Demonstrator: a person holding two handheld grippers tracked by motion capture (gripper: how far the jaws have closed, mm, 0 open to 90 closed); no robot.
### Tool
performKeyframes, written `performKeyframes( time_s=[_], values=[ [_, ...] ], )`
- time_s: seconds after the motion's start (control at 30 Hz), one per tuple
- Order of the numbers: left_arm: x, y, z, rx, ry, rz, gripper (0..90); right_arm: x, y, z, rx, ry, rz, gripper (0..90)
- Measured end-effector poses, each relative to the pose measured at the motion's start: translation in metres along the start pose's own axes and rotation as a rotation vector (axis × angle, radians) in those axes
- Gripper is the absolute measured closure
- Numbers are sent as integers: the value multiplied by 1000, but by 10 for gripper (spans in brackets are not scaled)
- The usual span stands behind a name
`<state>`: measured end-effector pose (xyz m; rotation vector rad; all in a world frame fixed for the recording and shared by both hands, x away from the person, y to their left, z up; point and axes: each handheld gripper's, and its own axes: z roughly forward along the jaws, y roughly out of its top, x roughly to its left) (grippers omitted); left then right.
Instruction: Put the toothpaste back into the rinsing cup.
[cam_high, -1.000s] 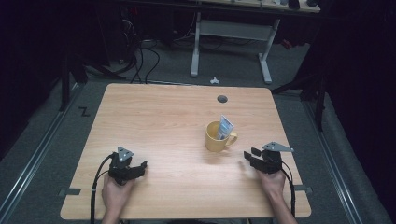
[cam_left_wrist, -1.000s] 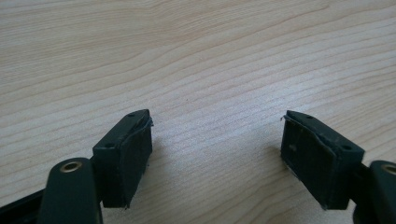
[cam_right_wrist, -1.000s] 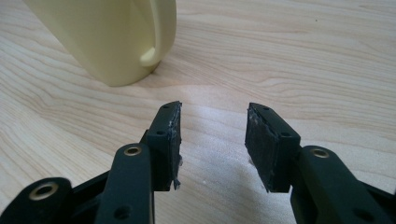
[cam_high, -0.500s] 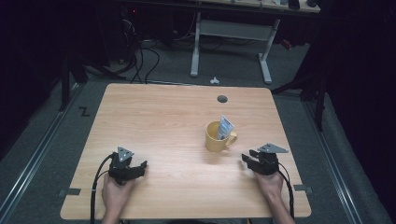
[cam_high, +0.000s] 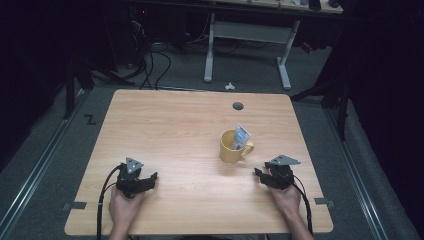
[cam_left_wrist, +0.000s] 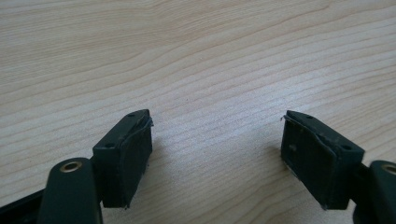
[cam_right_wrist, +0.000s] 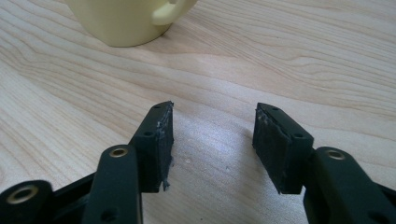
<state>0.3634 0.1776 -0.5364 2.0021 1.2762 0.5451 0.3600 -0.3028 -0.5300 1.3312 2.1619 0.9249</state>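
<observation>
A yellow mug (cam_high: 233, 147) stands right of the table's middle, and a blue and white packet (cam_high: 240, 136) sticks up out of it. My right gripper (cam_high: 259, 175) rests low on the table to the mug's right and nearer the front. In the right gripper view its jaws (cam_right_wrist: 212, 126) have just been opening, with bare wood between them and the mug (cam_right_wrist: 121, 21) ahead to the left. My left gripper (cam_high: 150, 177) lies at the front left, and its jaws (cam_left_wrist: 217, 135) stand wide over bare wood.
The wooden table (cam_high: 165, 125) has a round cable hole (cam_high: 238, 106) near its far edge. Behind it stands a desk frame (cam_high: 247, 35), with cables (cam_high: 150, 60) on the floor. Dark rails run along both sides of the table.
My right gripper has shifted slightly left and toward the front edge. The left gripper, the mug and the packet are where they were.
</observation>
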Motion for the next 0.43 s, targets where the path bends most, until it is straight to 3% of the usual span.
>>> performKeyframes(
  time_s=[0.43],
  values=[
    [0, 0, 0, 0, 0, 0, 249, 0, 0, 0, 2, -2, 4, 437]
  ],
)
